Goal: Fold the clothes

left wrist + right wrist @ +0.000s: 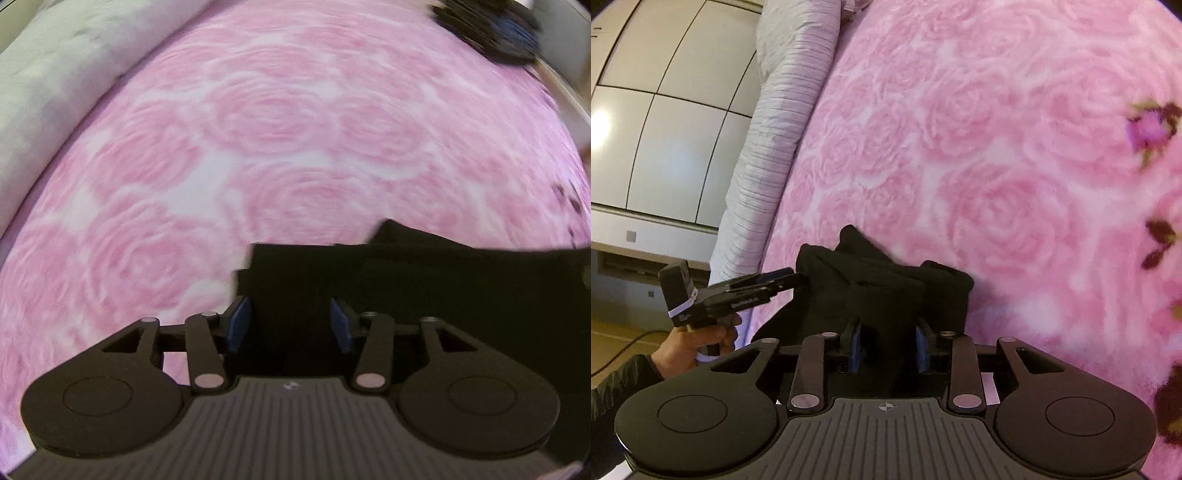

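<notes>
Your right gripper (888,345) has its jaws clamped on a bunched ridge of the black garment (886,291): in the right wrist view, low centre, the cloth fills the gap between the blue pads (855,345) and rises out of it in thick folds. Your left gripper (290,325) has its jaws standing apart, with dark cloth lying in the gap between them but neither pad pressing on it as far as the left wrist view shows. From the right wrist view, at the left edge, that left gripper (783,278) reaches the garment's left end with its tips at the cloth; whether they touch it I cannot tell.

Judging from this, you are mid-fold. The garment (424,280) is already gathered into a compact, layered shape instead of lying spread out, so at least one fold looks done. What is left is to lay it flat, square the edges and let go; it is not yet a tidy finished bundle.

The garment itself is plain black, soft and thick-looking, with no markings visible. In the left wrist view its upper edges look straight and stacked, lower centre to right; in the right wrist view it humps up in rounded lumps. It rests on the bed (997,147), on the pink rose cover, near the bed's lower left side beside the pale ribbed bedding (783,110).
</notes>
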`<action>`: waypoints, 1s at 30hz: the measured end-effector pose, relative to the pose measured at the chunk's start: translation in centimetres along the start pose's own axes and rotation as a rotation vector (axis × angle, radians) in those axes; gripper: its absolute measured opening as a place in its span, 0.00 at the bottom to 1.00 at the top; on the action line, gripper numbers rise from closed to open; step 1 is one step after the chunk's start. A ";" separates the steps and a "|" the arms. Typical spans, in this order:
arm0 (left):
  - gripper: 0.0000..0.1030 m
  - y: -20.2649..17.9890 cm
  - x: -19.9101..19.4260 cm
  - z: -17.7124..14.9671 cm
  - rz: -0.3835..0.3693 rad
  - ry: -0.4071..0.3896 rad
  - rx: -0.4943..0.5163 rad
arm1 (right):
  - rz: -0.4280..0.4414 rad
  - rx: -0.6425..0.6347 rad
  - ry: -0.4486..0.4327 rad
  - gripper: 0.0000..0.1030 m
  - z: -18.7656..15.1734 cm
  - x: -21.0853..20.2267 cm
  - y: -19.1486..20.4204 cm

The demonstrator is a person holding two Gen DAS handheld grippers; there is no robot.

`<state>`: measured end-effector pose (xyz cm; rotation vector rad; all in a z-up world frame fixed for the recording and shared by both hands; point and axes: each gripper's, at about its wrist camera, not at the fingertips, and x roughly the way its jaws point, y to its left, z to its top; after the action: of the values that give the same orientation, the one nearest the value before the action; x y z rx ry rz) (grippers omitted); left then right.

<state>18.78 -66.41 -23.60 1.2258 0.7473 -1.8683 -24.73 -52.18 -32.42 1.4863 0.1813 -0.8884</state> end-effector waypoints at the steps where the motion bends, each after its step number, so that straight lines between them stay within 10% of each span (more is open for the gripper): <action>1: 0.46 0.5 0.3 0.0 0.001 0.008 -0.023 | 0.002 -0.002 0.002 0.29 0.0 0.2 0.1; 5: 0.36 1.9 1.7 0.3 -0.046 0.038 -0.097 | -0.019 -0.034 0.013 0.28 0.3 0.7 0.4; 8: 0.01 2.0 1.3 0.6 -0.042 0.031 -0.099 | -0.062 -0.062 0.029 0.17 0.4 1.1 0.8; 13: 0.02 3.4 -1.4 1.0 -0.026 -0.089 -0.151 | -0.028 -0.106 -0.001 0.11 1.1 0.7 2.1; 21: 0.06 3.4 1.8 0.4 -0.014 -0.033 -0.152 | -0.060 -0.055 0.011 0.13 0.7 2.1 -0.9; 30: 0.15 1.8 -5.7 -2.3 0.011 -0.110 -0.141 | -0.130 -0.116 -0.046 0.23 0.2 -2.6 2.0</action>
<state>22.75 -63.94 -19.24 1.0287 0.7956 -1.8253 -25.39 -51.64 -29.22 1.3570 0.2938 -0.9993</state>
